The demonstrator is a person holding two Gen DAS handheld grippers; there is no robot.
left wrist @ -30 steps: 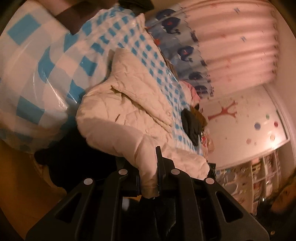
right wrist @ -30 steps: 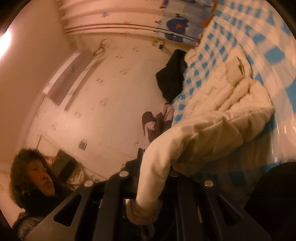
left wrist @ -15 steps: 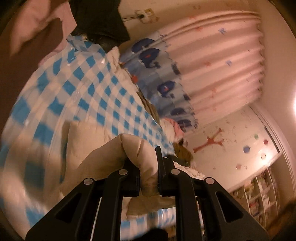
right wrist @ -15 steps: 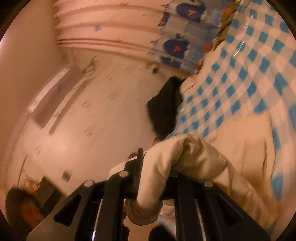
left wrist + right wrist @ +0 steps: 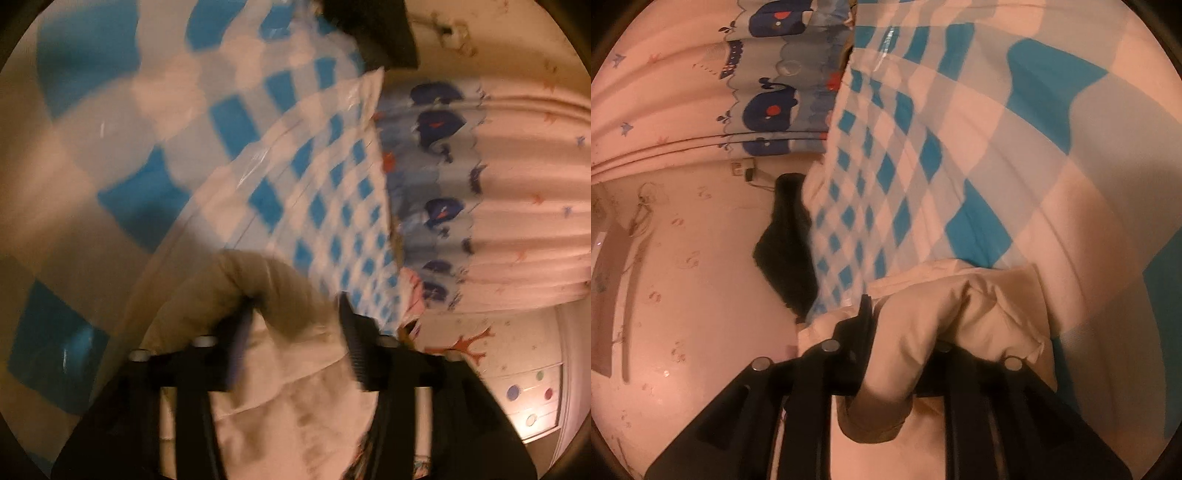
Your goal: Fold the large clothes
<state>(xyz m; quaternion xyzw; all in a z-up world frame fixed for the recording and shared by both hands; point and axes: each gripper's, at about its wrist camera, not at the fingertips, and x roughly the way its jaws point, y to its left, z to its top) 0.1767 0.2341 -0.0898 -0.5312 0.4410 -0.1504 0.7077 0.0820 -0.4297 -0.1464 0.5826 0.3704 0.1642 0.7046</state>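
Note:
A cream padded jacket (image 5: 258, 280) lies on the blue-and-white checked bed cover (image 5: 295, 166). In the blurred left wrist view, my left gripper (image 5: 295, 332) has its jaws wide apart and opening. A fold of the jacket sits loosely between them, with neither pad pressing on it. In the right wrist view, the jacket's sleeve (image 5: 979, 314) bulges up through my right gripper (image 5: 903, 328). Its jaws are starting to open, but the thick sleeve still fills the gap and touches the left finger (image 5: 864, 317). The sleeve hides the right finger.
A black garment (image 5: 786, 251) hangs over the far edge of the bed, also seen in the left wrist view (image 5: 373, 33). A pink curtain with blue whales (image 5: 517, 203) hangs behind the bed. A pale patterned wall (image 5: 683, 295) is at the left.
Both grippers have swung across the bed and come down close over the checked cover, carrying the jacket. The left jaws have sprung wide apart off the fabric. The right jaws have parted slightly.

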